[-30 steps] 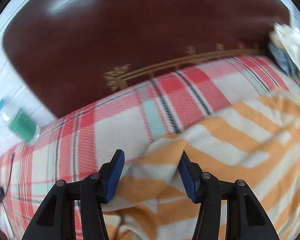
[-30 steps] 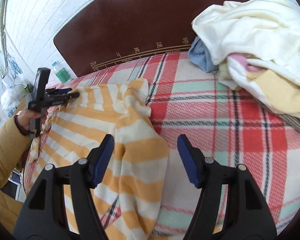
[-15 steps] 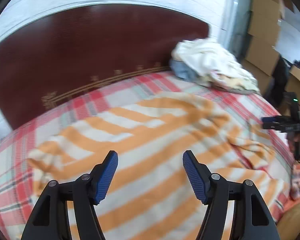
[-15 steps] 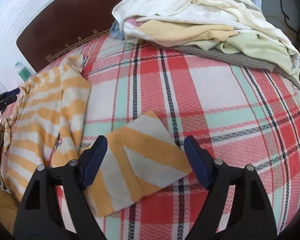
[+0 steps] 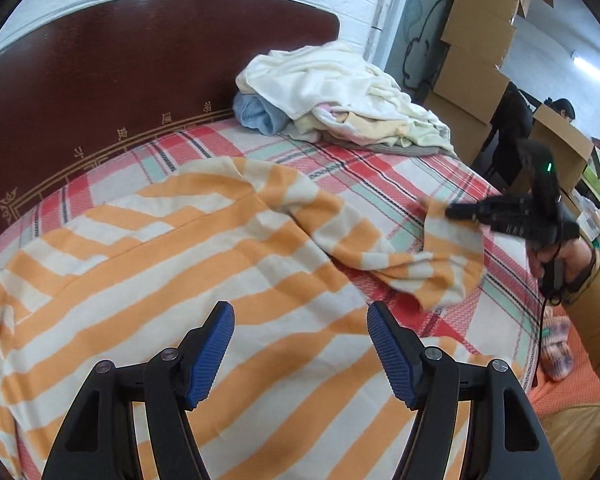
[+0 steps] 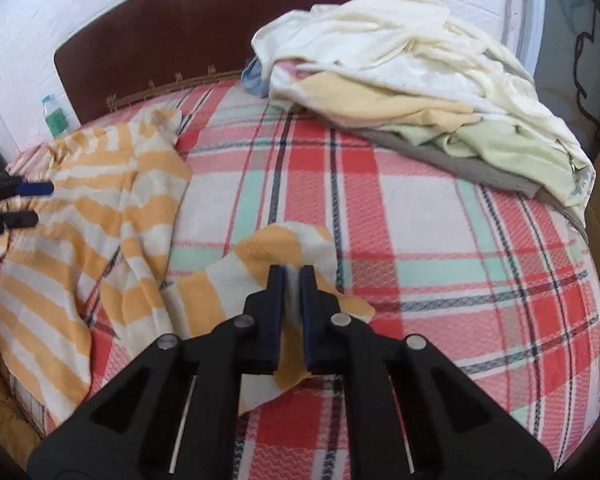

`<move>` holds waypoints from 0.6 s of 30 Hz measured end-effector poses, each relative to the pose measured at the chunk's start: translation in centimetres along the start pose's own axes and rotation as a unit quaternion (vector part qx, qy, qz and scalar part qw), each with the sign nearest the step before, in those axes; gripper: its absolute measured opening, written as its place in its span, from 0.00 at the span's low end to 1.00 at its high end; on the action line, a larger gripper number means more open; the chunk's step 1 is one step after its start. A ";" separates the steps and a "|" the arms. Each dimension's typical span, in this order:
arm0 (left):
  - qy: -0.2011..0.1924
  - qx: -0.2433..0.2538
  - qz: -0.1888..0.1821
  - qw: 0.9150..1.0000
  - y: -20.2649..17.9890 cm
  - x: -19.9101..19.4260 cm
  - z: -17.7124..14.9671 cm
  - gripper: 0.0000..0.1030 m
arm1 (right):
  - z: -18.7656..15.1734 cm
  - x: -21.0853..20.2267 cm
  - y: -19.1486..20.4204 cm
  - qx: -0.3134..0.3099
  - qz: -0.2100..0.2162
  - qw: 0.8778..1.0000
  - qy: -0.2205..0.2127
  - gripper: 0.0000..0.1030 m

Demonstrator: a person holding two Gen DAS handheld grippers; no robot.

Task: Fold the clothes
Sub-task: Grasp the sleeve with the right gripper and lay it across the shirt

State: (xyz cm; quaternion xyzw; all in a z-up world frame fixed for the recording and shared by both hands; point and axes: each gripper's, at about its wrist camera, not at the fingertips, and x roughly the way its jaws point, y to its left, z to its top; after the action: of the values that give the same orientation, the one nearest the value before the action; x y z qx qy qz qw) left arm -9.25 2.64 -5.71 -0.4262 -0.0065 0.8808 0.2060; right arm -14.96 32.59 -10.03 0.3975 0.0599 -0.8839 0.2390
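Red-plaid bedspread (image 6: 440, 216) carries the orange-and-cream striped knit garment (image 5: 188, 264), whose sleeve end is clamped in the right gripper (image 6: 291, 276) while the left gripper (image 5: 300, 344) hovers agape above; the sleeve should be laid flat, unwrinkled.

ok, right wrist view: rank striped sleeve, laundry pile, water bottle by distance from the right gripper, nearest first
1. striped sleeve: pinched in the right gripper, straight ahead.
2. laundry pile: across the plaid blanket, ahead and to the right, against the headboard.
3. water bottle: far left, beyond the bed's edge by the wall, past the rest of the striped garment.
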 end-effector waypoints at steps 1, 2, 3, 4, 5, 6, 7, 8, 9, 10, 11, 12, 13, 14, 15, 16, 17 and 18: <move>0.002 0.001 0.000 1.000 -0.1 0.1 0.0 0.69 | 0.8 -1.2 -0.8 0.006 -0.014 1.000 -0.021 0.09; 0.003 0.002 0.001 1.000 -0.2 0.2 0.1 0.69 | 1.6 -2.4 -1.7 0.009 -0.034 0.999 -0.042 0.09; 0.005 0.002 0.002 1.000 -0.3 0.3 0.1 0.69 | 2.3 -3.5 -2.7 0.016 -0.050 0.997 -0.061 0.09; 0.006 0.003 0.003 1.000 -0.4 0.4 0.2 0.69 | 2.9 -4.4 -3.6 0.025 -0.059 0.995 -0.078 0.09; 0.007 0.004 0.003 1.000 -0.5 0.5 0.2 0.69 | 3.4 -5.4 -4.5 0.035 -0.068 0.993 -0.095 0.09; 0.009 0.004 0.003 1.000 -0.6 0.6 0.2 0.69 | 4.0 -6.3 -5.4 0.044 -0.077 0.990 -0.112 0.09; 0.010 0.004 0.003 1.000 -0.7 0.7 0.3 0.69 | 4.5 -7.3 -6.3 0.054 -0.086 0.986 -0.129 0.09; 0.012 0.004 0.003 1.000 -0.7 0.8 0.3 0.69 | 5.0 -8.2 -7.2 0.063 -0.095 0.983 -0.146 0.09; 0.013 0.005 0.002 1.000 -0.8 1.0 0.3 0.69 | 5.6 -9.2 -8.1 0.073 -0.104 0.979 -0.162 0.09; 0.014 0.005 0.002 1.000 -0.9 1.1 0.3 0.69 | 5.8 -9.6 -8.9 0.083 -0.110 0.976 -0.171 0.09; 0.018 0.005 0.001 1.000 -0.9 1.3 0.3 0.69 | 5.6 -9.4 -9.7 0.096 -0.112 0.975 -0.168 0.09; 0.021 0.005 -0.001 1.000 -1.0 1.6 0.3 0.69 | 5.3 -8.9 -10.6 0.110 -0.111 0.975 -0.159 0.09; 0.024 0.005 -0.002 1.000 -1.0 1.9 0.3 0.69 | 4.7 -7.9 -11.5 0.129 -0.104 0.976 -0.142 0.09; 0.027 0.005 -0.003 1.000 -1.1 2.2 0.3 0.69 | 4.0 -6.9 -12.2 0.147 -0.098 0.976 -0.125 0.09; 0.029 0.006 -0.003 1.000 -1.2 2.5 0.4 0.69 | 3.4 -5.8 -12.6 0.161 -0.092 0.977 -0.108 0.09; 0.032 0.007 -0.004 0.999 -1.3 2.7 0.4 0.69 | 2.6 -4.7 -13.0 0.174 -0.081 0.978 -0.085 0.09; 0.033 0.008 -0.004 0.999 -1.4 2.9 0.4 0.69 | 1.8 -3.6 -13.2 0.190 -0.067 0.977 -0.068 0.09; 0.033 0.010 -0.003 0.999 -1.4 3.0 0.5 0.69 | 1.0 -2.7 -13.2 0.208 -0.049 0.975 -0.058 0.11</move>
State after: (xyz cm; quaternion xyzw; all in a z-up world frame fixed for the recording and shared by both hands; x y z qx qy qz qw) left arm -10.77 5.15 -7.41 -0.4530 0.0073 0.8657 0.2131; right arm -20.27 44.92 -8.47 0.3831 -0.1201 -0.9092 0.1101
